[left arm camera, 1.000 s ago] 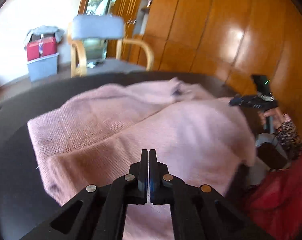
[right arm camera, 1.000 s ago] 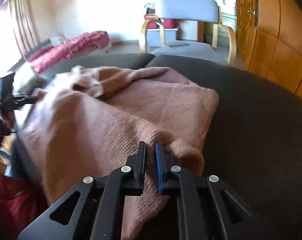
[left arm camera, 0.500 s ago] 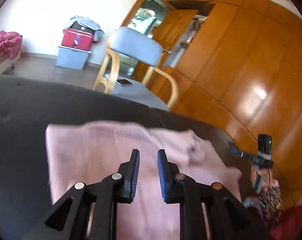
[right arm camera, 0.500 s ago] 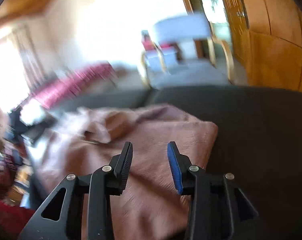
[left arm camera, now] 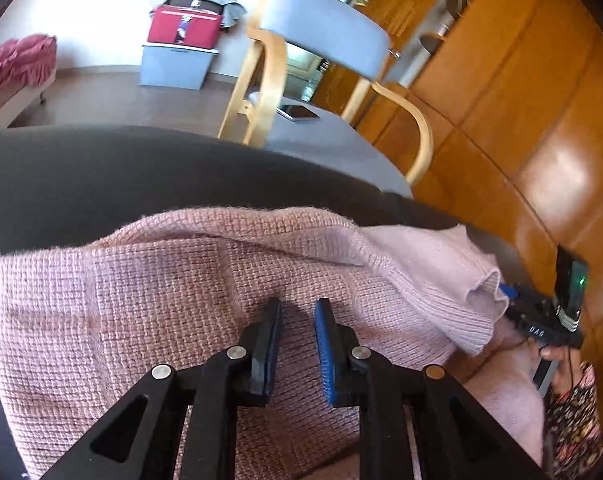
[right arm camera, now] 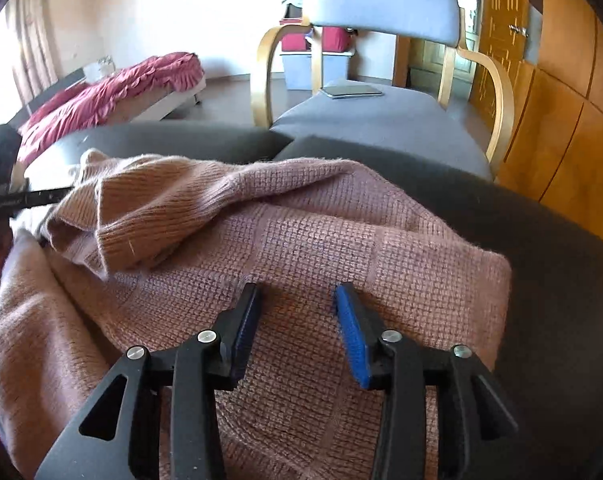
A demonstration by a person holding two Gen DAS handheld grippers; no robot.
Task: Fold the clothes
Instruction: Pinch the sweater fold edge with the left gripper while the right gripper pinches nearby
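On the right gripper point(left arm camera: 541, 320), seen past the pink sweater point(left arm camera: 141, 312), we read white marking "0A6", while lettering on the left gripper point(right arm camera: 5, 200) is too small to make out. We hold both sets of jaws parted above the sweater, gripping nothing. The sweater lies on the dark cushion point(right arm camera: 541, 240), its near end cut off below, with bare cushion between it and the armchair point(right arm camera: 381, 112).

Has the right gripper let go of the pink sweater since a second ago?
Yes. The right gripper has opened and hovers over the pink sweater, with the sweater's corner fold now lying flat on the dark cushion.
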